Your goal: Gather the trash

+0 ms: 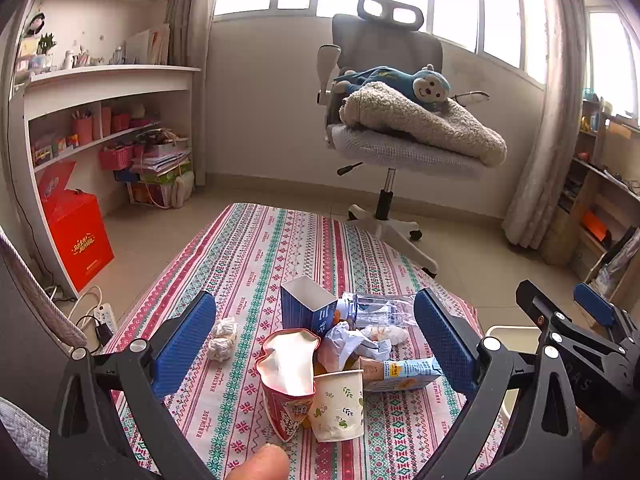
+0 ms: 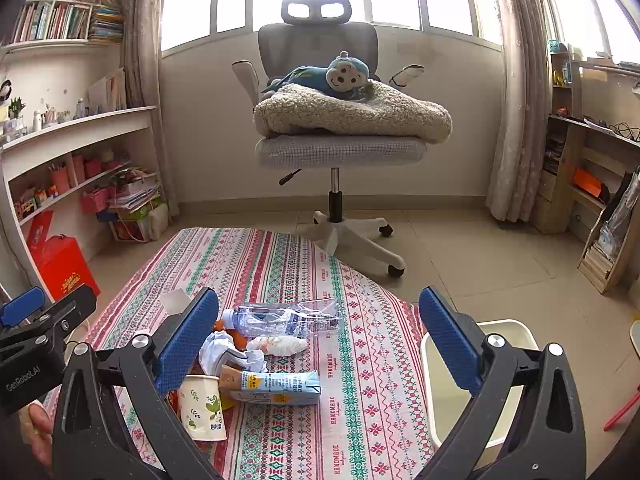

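Observation:
Trash lies on a striped tablecloth (image 1: 256, 264): a red snack carton (image 1: 288, 380), a paper cup with leaf print (image 1: 338, 404), a light blue drink carton (image 1: 404, 374), a dark blue open box (image 1: 306, 306), a crushed clear bottle (image 1: 380, 310), crumpled paper (image 1: 350, 344) and a tissue wad (image 1: 222, 338). My left gripper (image 1: 316, 344) is open above the pile, empty. My right gripper (image 2: 320, 344) is open and empty, over the bottle (image 2: 280, 320), drink carton (image 2: 276, 388) and cup (image 2: 202, 408). A white bin (image 2: 504, 336) stands at the table's right edge.
A grey office chair (image 2: 336, 148) with a fleece blanket and a blue monkey toy stands beyond the table. White shelves (image 1: 108, 80) and a red box (image 1: 78, 236) are at the left. A power strip (image 1: 106, 316) lies on the floor. Wooden shelves (image 2: 588, 168) stand at the right.

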Demonstrator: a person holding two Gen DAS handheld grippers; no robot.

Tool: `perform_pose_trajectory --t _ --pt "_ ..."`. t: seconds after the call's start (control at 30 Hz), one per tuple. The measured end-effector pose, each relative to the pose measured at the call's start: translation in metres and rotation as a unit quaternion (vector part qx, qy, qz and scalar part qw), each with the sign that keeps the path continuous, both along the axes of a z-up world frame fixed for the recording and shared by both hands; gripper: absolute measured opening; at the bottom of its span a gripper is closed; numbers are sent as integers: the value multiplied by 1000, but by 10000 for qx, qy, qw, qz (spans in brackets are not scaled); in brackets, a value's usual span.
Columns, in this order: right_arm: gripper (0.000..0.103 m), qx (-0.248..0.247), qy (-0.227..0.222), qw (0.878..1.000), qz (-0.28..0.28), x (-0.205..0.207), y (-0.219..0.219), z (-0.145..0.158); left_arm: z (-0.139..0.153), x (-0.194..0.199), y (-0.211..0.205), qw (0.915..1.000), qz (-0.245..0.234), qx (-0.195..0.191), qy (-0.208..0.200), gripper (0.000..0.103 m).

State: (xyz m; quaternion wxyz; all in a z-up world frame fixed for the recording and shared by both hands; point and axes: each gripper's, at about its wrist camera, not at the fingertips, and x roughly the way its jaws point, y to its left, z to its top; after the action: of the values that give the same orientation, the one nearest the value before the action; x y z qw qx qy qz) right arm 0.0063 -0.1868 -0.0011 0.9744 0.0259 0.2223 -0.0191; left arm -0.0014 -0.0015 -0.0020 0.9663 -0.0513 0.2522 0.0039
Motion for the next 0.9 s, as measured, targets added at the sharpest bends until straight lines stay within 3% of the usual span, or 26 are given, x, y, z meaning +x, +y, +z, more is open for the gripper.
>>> perform_pose_trajectory --t 0.9 --pt "96 -47 -21 10000 14 0 3 -2 -3 1 1 10000 -33 -20 67 96"
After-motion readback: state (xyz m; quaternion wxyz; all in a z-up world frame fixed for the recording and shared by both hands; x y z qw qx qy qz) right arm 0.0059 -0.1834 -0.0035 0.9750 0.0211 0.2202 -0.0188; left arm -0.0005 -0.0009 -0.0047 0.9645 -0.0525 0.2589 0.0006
